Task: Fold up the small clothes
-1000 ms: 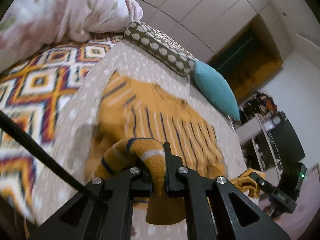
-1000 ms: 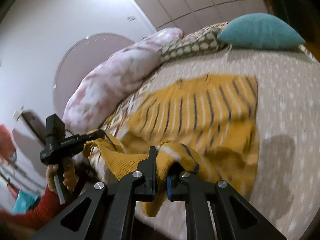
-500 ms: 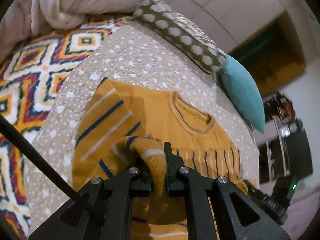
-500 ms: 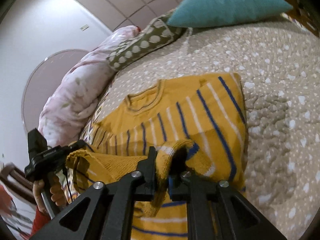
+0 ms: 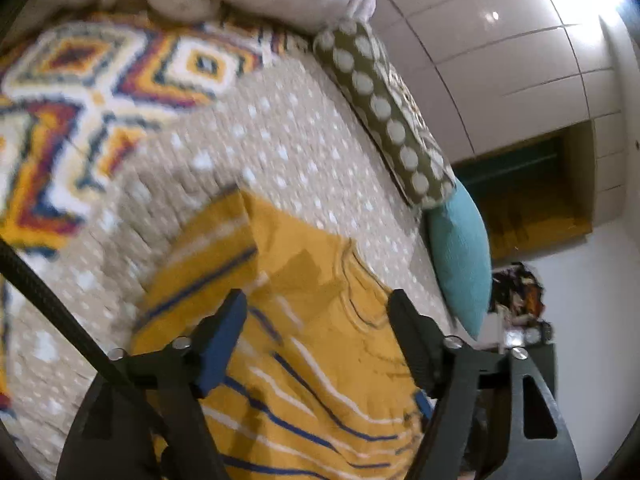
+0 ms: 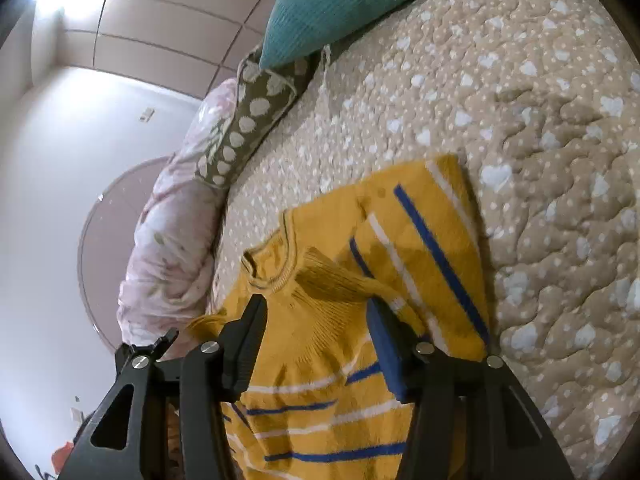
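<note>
A mustard-yellow sweater [image 5: 320, 280] with blue and white stripes lies on the beige dotted quilt [image 5: 260, 132], collar toward the pillows. My left gripper [image 5: 318, 308] hovers low over its sleeve side. Its jaws are opening, and the knit lies beneath them, free of the blue pads. In the right wrist view the sweater [image 6: 420, 232] shows a striped sleeve folded inward by the collar. My right gripper [image 6: 314, 312] is over a raised ribbed fold. Its jaws are opening too, with the fold between the fingers but not pinched.
An olive polka-dot pillow [image 5: 384, 104] and a teal cushion [image 5: 460, 256] line the far edge of the bed. A pink floral duvet [image 6: 172, 216] is bunched at one side. A bright geometric blanket [image 5: 80, 92] covers the left part. A black cable [image 5: 48, 292] crosses the left view.
Both grippers were shut on bunches of the sweater and have let go, their jaws now spread. Both moved forward and lower over the bed, and the carried part now lies on the sweater.
</note>
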Demonstrator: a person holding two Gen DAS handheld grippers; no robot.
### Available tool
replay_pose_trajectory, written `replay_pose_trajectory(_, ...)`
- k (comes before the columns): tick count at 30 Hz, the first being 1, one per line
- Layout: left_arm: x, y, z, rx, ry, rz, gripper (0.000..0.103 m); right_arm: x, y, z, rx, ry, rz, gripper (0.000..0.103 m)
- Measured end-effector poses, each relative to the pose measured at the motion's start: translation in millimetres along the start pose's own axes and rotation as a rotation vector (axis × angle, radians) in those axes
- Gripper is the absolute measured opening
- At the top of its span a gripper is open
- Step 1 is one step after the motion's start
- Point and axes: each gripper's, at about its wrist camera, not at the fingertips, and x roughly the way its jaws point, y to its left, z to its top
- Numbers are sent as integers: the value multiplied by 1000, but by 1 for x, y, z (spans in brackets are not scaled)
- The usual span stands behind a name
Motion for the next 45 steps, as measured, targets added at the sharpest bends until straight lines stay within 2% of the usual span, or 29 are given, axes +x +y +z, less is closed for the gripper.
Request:
replay_pose_trajectory(2,-6,-2,1,43,-13,43,73,-9,3,3,-6,-31,-2,69)
replay_pose_trajectory(4,-13,-3,-3,94,-16,87,73,-19,6,6,-13,-61,-19,70)
replay_pose_trajectory(8,-25,-5,-27,271,-13,227,73,-35,23,-2,-99,-80,-69,70)
replay_pose_trajectory(10,-33,-1,-47,375,-19,314,73,-37,36,-14,-181,-66,-93,70)
replay_pose_trajectory(12,-39,8,-63,450,-18,361,73,-34,47,-27,-255,-39,-113,70)
replay_pose_trajectory(16,-42,29,-80,499,-13,441,73,-5,58,-44,-353,54,-143,68)
replay_pose_trajectory(17,-45,34,-82,494,-20,439,73,6,55,-44,-352,91,-151,68)
replay_pose_trajectory(18,-50,37,-86,486,-34,431,74,19,52,-42,-355,116,-200,68)
replay_pose_trajectory(19,-56,40,-89,481,-48,428,75,30,48,-38,-372,107,-296,66)
replay_pose_trajectory(20,-60,41,-91,480,-61,433,75,37,43,-33,-387,83,-385,56)
replay_pose_trajectory(21,-66,43,-95,484,-82,449,75,41,39,-27,-373,65,-427,44)
replay_pose_trajectory(22,-71,45,-100,493,-104,462,76,40,39,-23,-346,49,-446,41)
replay_pose_trajectory(23,-74,46,-103,502,-119,468,77,38,43,-21,-332,33,-464,41)
replay_pose_trajectory(25,-80,52,-110,526,-154,492,79,29,68,-29,-402,-39,-530,45)
replay_pose_trajectory(27,-82,59,-117,537,-176,525,79,26,104,-49,-533,-60,-504,45)
replay_pose_trajectory(29,-84,69,-123,530,-190,530,80,30,130,-68,-609,-27,-443,45)
replay_pose_trajectory(31,-83,86,-127,487,-193,504,88,45,157,-89,-699,23,-394,45)
replay_pose_trajectory(34,-86,100,-132,451,-245,444,93,90,192,-122,-809,103,-363,44)
replay_pose_trajectory(37,-81,97,-139,498,-273,470,95,142,211,-151,-892,179,-381,44)
replay_pose_trajectory(39,-81,97,-141,503,-283,471,95,179,211,-168,-950,250,-437,44)
replay_pose_trajectory(42,-83,100,-141,498,-289,453,95,225,212,-180,-1037,262,-532,44)
replay_pose_trajectory(45,-83,100,-142,500,-301,449,95,255,225,-177,-1062,244,-565,44)
